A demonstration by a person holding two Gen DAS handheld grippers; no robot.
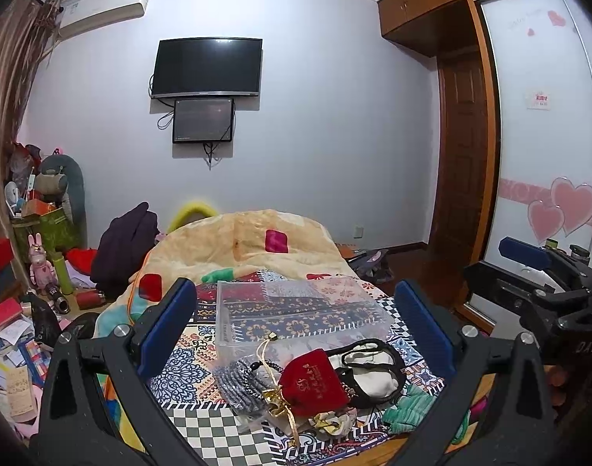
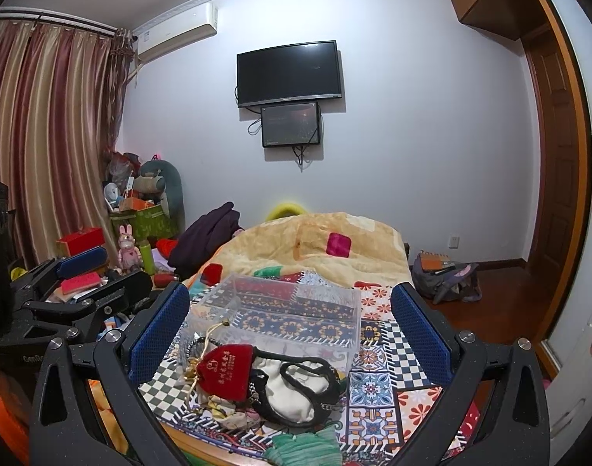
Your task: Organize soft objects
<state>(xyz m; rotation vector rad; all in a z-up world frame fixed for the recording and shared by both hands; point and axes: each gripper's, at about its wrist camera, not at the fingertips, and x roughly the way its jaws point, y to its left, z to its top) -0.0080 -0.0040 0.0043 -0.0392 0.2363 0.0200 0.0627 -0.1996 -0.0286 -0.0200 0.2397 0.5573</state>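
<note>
With both the left hand-held gripper (image 1: 296, 326) and right hand-held gripper (image 2: 290, 326) released and empty, nothing looks sorted yet: the red velvet drawstring pouch (image 1: 313, 382) and white black-trimmed cloth bag (image 2: 296, 392) lie heaped on the patterned bed (image 2: 377, 388) beside the empty clear plastic box (image 1: 296, 310).

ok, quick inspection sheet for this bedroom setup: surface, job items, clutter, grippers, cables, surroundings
Surface: patchwork bedspread, orange blanket bunched at the far end.
Job's things: clear plastic bin, empty; in front of it a heap with red velvet pouch, white black-trimmed cloth, grey knit item, green cloth.
Clutter: boxes, papers and plush toys piled left of the bed.
Grippers: left gripper and right gripper open, holding nothing.
Cables: dangling under the wall screens.
Surroundings: TV, curtains, wardrobe.
</note>
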